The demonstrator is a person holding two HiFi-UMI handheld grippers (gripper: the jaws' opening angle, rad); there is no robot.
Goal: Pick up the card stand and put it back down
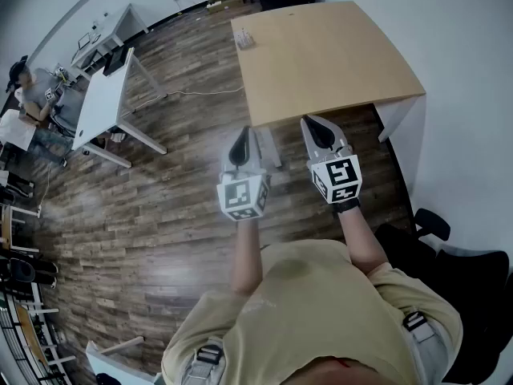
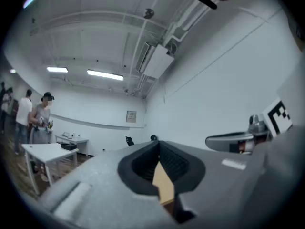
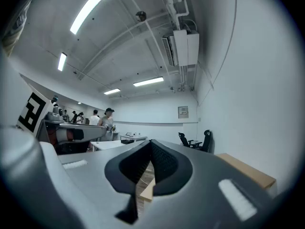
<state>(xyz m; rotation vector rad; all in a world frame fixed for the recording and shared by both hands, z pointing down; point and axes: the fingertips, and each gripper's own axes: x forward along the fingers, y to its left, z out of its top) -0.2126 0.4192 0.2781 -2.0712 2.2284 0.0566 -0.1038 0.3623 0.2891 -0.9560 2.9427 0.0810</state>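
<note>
Evenly bright and cool, lit from above by ceiling strip lights [image 3: 90,7] glaring white, with only a soft shadow beneath the table [image 1: 321,54], heavy fisheye bending and dark corners throughout, close foreground blurred in both gripper views.

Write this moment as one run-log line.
left gripper: shut, empty | right gripper: shut, empty | small pale card stand: far left corner of light wooden table, untouched

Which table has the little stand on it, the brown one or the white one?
The brown wooden table straight ahead: the card stand sits near its far left corner. The white table stands off to the left.
</note>
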